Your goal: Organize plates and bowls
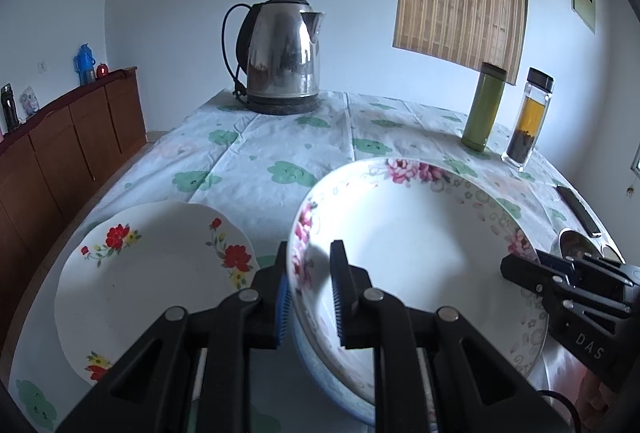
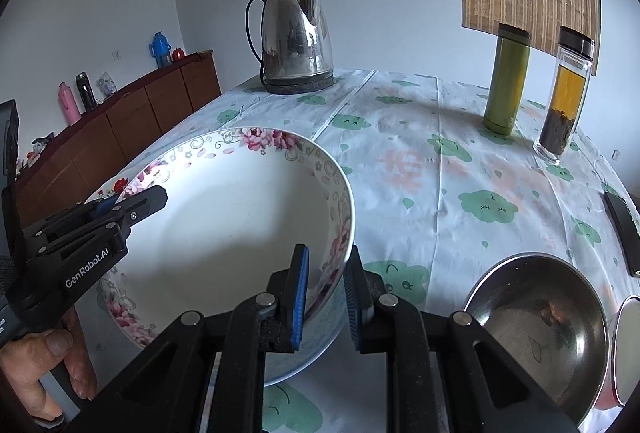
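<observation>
Item: floral bowl [image 1: 420, 253], rim straddled by left tongs [image 1: 310, 293] and right tongs [image 2: 326, 297], both apart. Step: gripping. Next: clamp, lift toward plate [image 1: 152, 281] left of left tongs.

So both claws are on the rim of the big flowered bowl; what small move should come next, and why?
Probably close both claws firmly first. The left claw and right claw each straddle opposite sides of the flowered bowl rim, but a gap shows beside each pad, so lifting now could let it slip.
</observation>
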Demonstrator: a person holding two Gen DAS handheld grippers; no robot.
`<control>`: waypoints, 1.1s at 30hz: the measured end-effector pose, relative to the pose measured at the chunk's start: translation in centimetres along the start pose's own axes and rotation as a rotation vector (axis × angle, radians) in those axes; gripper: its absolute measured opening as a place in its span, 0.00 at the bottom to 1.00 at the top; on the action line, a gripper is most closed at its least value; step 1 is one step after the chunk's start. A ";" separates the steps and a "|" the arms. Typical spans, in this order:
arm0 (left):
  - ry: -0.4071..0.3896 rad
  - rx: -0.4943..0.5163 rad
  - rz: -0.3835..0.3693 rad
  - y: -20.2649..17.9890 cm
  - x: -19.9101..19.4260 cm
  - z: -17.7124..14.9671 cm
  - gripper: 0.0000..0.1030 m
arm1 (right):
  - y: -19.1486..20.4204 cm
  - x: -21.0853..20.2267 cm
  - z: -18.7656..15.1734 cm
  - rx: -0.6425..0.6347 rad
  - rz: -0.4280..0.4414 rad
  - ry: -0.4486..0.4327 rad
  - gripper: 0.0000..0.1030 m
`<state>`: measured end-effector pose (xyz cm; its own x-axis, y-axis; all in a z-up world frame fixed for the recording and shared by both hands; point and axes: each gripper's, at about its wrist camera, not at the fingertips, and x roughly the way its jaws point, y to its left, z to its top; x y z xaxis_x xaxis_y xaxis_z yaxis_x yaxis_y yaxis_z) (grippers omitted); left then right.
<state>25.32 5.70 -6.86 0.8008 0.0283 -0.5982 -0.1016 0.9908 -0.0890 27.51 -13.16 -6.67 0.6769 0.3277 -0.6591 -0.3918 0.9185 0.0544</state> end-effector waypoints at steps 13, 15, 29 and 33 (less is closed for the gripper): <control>0.036 0.000 -0.010 -0.1 0.7 -0.4 0.14 | 0.0 0.5 -0.1 -0.004 -0.010 0.024 0.19; 0.042 -0.004 -0.014 0.0 0.9 -0.4 0.14 | 0.0 0.5 -0.1 -0.005 -0.012 0.026 0.19; 0.067 0.005 -0.015 0.0 1.5 -0.9 0.16 | 0.2 1.1 -0.4 -0.021 -0.028 0.053 0.19; 0.065 0.005 -0.016 0.0 1.5 -1.0 0.16 | 0.2 1.2 -0.5 -0.022 -0.029 0.053 0.19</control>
<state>25.91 5.60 -8.53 0.7625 0.0037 -0.6470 -0.0856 0.9918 -0.0952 27.94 -12.75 -7.78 0.6543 0.2885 -0.6990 -0.3867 0.9220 0.0186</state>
